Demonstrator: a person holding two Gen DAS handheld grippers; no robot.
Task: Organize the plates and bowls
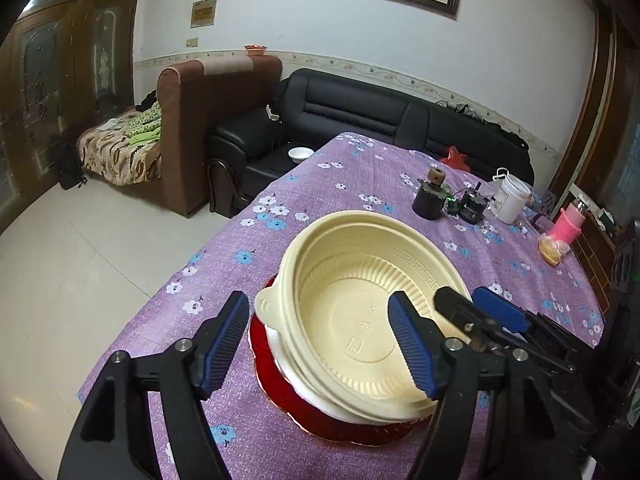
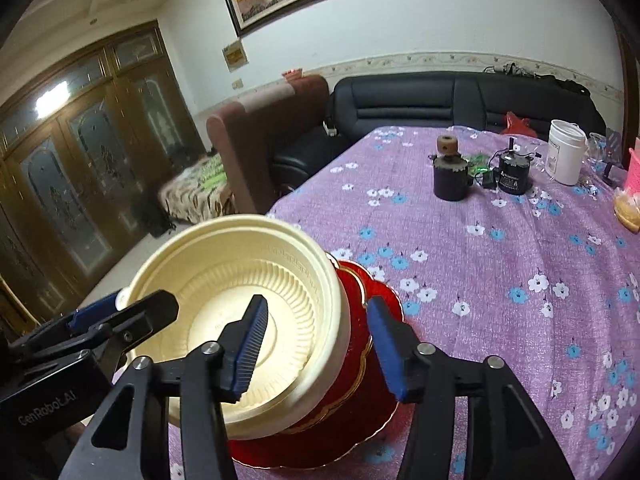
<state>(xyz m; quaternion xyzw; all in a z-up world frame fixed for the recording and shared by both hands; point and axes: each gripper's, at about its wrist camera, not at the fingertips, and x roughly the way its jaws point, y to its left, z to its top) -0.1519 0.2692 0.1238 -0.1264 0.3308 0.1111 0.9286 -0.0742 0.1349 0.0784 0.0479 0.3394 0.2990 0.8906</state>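
Note:
A cream plastic bowl sits on top of a stack: a white bowl under it and a red plate at the bottom, on the purple flowered tablecloth. My left gripper is open, its jaws on either side of the bowl's near left rim, not touching it. My right gripper is open, its jaws on either side of the bowl's right rim. Each gripper also shows in the other's view, the right gripper at the bowl's right, the left gripper at its left.
At the table's far side stand a dark jar with a cork top, a small black motor, a white tub and a pink bottle. A small white bowl sits on the black sofa. The table edge runs along the left.

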